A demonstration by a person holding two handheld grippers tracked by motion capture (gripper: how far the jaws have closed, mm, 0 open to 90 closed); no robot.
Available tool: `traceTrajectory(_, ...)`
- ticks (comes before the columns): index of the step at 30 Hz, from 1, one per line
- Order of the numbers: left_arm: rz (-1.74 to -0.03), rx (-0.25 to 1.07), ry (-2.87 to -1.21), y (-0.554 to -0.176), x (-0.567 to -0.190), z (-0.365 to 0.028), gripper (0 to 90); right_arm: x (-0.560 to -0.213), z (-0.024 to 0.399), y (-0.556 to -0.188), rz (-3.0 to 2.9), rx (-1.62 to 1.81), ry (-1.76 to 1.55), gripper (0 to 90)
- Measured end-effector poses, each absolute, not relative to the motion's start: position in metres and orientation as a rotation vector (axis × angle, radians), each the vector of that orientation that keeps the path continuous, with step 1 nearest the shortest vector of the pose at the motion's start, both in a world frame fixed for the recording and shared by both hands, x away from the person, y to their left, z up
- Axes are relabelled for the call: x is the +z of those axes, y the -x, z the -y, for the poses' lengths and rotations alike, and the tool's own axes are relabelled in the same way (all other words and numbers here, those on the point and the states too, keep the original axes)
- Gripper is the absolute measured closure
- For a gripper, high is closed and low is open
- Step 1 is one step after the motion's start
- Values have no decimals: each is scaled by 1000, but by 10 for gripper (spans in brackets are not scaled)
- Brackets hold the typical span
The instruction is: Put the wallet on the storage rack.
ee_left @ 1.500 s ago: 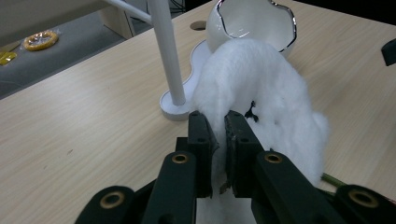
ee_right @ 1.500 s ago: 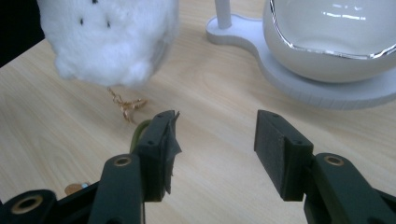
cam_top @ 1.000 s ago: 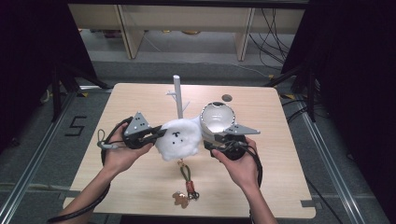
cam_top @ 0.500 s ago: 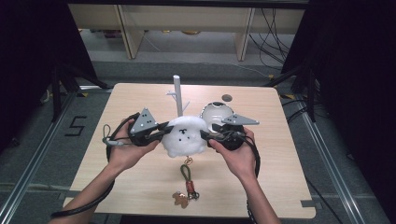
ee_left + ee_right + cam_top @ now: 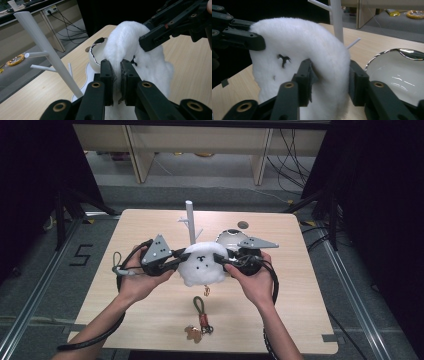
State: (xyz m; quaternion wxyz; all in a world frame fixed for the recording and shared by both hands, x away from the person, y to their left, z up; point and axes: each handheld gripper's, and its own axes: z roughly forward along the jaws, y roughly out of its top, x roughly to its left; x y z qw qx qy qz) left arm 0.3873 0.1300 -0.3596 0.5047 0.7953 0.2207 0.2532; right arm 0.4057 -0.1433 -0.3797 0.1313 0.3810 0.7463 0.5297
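The white plush toy [image 5: 202,265] hangs mid-frame in the high view, lifted off the table [image 5: 300,320] and held from both sides. The left gripper [image 5: 176,261] comes in from frame left w/ its jaws pressed nearly together, pinching a thin fold of the fur; in the left gripper view the pads squeeze that fold tight. The right gripper [image 5: 223,260] comes from frame right; its jaws have just been closing, and in the right gripper view a thick wad of plush sits between them, w/ the pads apparently pressing in, though the fur hides the exact contact. Two opposite grips probably keep the soft body spread and steady, maybe so its loop or cord can be managed.

Just behind the toy, upper centre, stands a white peg stand [image 5: 190,222] w/ short side branches, a likely hanging spot. To its right sits a shiny bowl [image 5: 227,239], partly hidden by the right gripper. Below the toy, lower centre, a keychain strap [image 5: 200,312] lies on the wood. The bowl and stand crowd any move toward the back.
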Motion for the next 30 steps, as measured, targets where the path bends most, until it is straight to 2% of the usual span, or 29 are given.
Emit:
traceTrajectory(7,-524,625,-1905,-387,-359,-130,806,-379,145,-401,-2152,1551,-1150,745)
traceTrajectory(19,-511,627,-1855,-385,-356,-130,772,-378,147,-397,-2051,1576,-1032,797)
traceTrajectory(27,-558,622,-1783,-383,-357,-141,490,-373,154,-394,-1994,1561,-1031,805)
traceTrajectory(30,-590,640,-1754,-374,-365,-155,423,-372,159,-395,-1972,1566,-1033,805)
